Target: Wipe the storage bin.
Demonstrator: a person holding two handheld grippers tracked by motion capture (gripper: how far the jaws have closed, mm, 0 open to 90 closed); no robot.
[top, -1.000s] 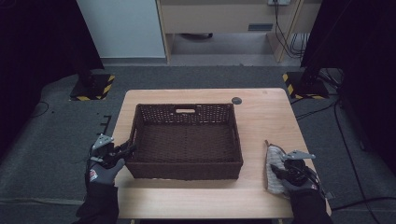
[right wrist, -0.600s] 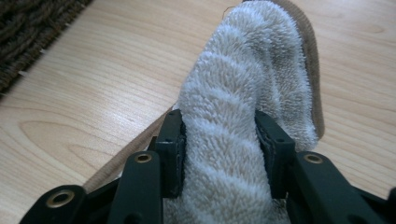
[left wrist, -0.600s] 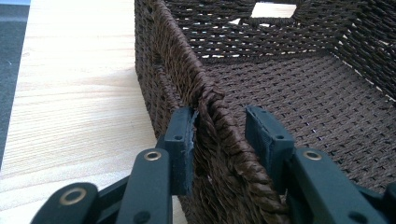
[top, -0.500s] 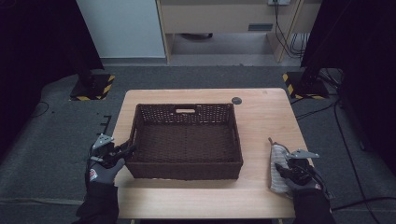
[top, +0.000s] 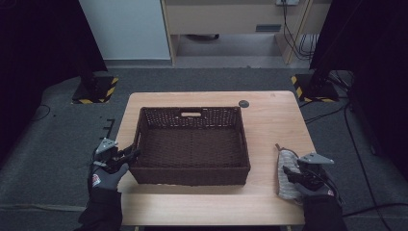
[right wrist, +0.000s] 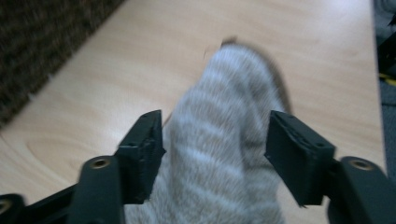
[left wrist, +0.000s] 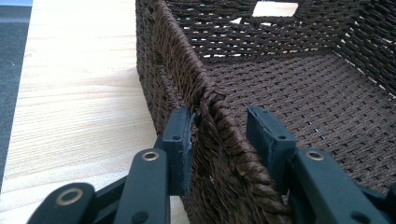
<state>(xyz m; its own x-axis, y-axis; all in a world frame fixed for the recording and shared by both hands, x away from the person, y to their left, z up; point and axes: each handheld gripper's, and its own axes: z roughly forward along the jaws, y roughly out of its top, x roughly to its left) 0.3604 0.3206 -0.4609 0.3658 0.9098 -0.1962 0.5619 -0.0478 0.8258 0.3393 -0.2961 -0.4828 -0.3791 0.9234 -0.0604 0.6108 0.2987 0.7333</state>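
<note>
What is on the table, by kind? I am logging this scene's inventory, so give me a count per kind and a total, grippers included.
Woven baskets: 1
Striped cloths: 1
Small dark round things: 1
Grippers, left gripper and right gripper: 2
Total: 5

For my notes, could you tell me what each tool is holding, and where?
Nothing is clamped: left tool straddles the wicker basket's left wall; right tool straddles the striped sock, open.

Basket (top: 192,144) mid-table (top: 269,120) — sock (top: 285,174) to its right, near the front edge.
</note>
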